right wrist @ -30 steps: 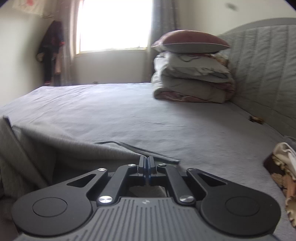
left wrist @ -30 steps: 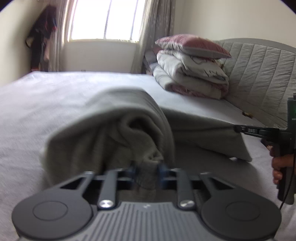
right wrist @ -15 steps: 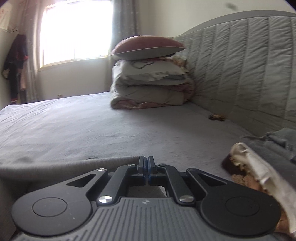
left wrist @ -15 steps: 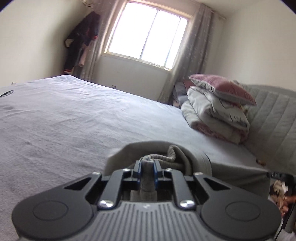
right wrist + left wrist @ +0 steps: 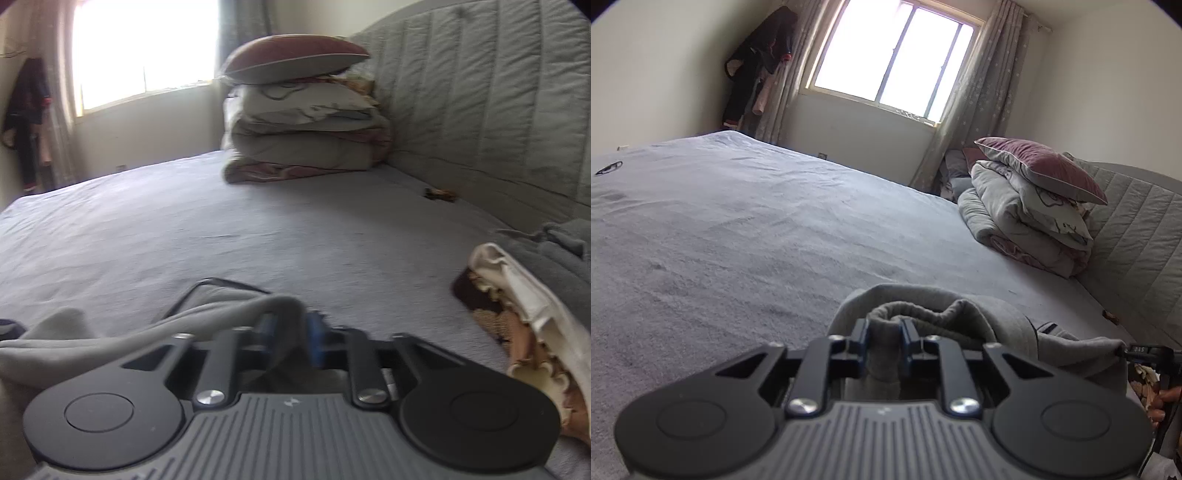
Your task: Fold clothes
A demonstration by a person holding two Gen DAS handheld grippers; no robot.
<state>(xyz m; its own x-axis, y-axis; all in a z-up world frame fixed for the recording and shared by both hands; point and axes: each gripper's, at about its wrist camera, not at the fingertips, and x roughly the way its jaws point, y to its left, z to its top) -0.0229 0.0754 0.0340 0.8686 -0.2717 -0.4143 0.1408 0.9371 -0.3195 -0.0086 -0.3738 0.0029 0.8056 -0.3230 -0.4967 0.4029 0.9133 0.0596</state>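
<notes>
bed [image 5: 775,229] grey sheet | window [image 5: 890,62] bright, curtained | headboard [image 5: 498,103] quilted grey | walls pale

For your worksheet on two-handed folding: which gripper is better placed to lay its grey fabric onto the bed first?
Probably the left gripper: its bunched grey garment already sits low over the sheet.

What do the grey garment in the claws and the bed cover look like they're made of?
Grey garment: soft matte knit, probably fleece-backed cotton; its edge rolls thick and fuzzy in the left claw. Bed cover: thin matte woven sheet, likely cotton, with fine creases.
</notes>
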